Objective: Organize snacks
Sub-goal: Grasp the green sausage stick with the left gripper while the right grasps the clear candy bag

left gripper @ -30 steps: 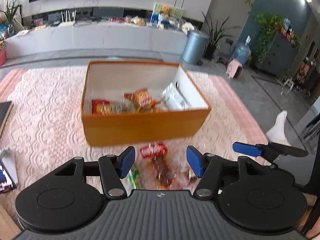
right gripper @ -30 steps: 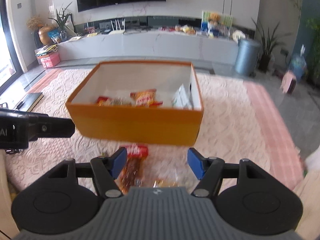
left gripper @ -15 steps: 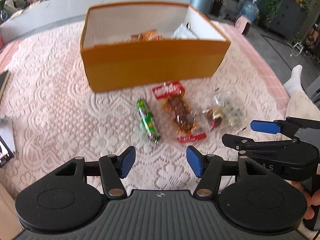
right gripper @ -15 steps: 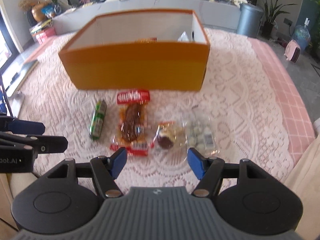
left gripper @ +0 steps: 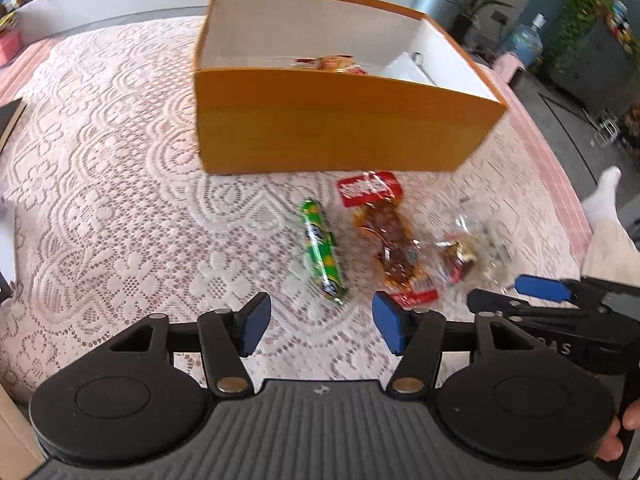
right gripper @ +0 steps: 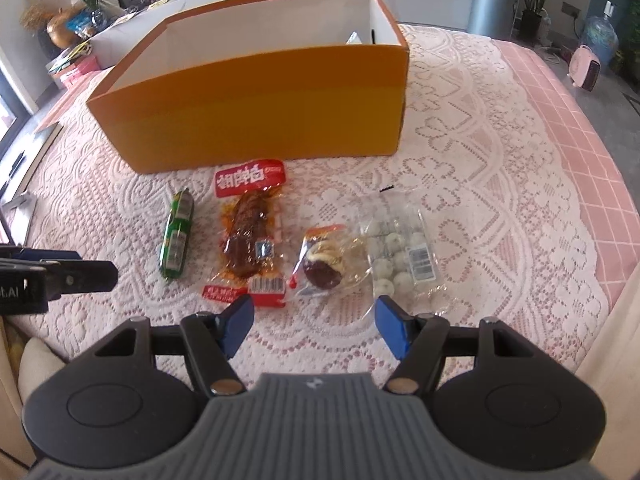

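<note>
An orange box [left gripper: 340, 128] [right gripper: 256, 112] with white inside stands on the lace cloth, a few snack packets showing over its rim. In front of it lie a green packet [left gripper: 322, 252] [right gripper: 176, 240], a red-topped packet of brown meat [left gripper: 386, 236] [right gripper: 250, 236], a clear packet with a dark pastry [right gripper: 324, 264] [left gripper: 460, 256] and a clear bag of white balls [right gripper: 396, 256]. My left gripper [left gripper: 320, 328] hovers open just short of the green packet. My right gripper [right gripper: 314, 326] hovers open just short of the pastry packet. Nothing sits between either pair of fingers.
A pink lace cloth [right gripper: 480, 160] covers the surface, edged with pink check at the right. A socked foot [left gripper: 604, 200] lies at the right. Dark items [left gripper: 8, 128] sit at the left edge. A grey bin [right gripper: 492, 4] and potted plants stand behind.
Both grippers have sunk and tipped downward toward the cloth. The loose packets, formerly half hidden behind the fingers, now lie in full view; the box has slid up the frame.
</note>
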`<state>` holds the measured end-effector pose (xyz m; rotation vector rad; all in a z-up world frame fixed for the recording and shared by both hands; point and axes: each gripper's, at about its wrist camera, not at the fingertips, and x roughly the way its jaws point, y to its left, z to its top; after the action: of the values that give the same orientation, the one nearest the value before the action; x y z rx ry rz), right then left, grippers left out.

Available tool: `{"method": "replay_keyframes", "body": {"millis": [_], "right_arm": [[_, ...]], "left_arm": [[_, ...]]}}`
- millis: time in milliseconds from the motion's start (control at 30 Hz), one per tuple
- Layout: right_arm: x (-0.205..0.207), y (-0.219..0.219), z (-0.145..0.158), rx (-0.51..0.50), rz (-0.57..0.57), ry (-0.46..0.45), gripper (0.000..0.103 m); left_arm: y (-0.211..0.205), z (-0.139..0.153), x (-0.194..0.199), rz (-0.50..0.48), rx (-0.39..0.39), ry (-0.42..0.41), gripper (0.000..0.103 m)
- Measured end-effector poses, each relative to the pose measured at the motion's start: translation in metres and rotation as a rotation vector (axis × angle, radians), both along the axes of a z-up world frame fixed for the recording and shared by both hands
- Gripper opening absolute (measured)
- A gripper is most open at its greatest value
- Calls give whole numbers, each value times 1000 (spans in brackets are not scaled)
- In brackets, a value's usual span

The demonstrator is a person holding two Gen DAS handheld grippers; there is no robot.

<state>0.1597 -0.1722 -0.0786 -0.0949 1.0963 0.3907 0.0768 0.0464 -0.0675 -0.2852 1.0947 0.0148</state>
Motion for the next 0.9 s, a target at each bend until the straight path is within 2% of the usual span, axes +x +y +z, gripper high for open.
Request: {"method": "replay_keyframes", "body": {"millis": [200,500,800,900], "right_arm": [[12,1,-9,22,-13,19,65],[22,6,-12,40,7,-25,64],[30,14,-27,-25,27,-71,62],[31,15,-31,-35,44,-80,61]], "left_arm": [[7,-12,10,28,-25,16,69],[13,-23,23,27,-62,24,69],[3,-37,39,3,-31,10,69],[-2,-42,45,-7,-16,5,66]]}}
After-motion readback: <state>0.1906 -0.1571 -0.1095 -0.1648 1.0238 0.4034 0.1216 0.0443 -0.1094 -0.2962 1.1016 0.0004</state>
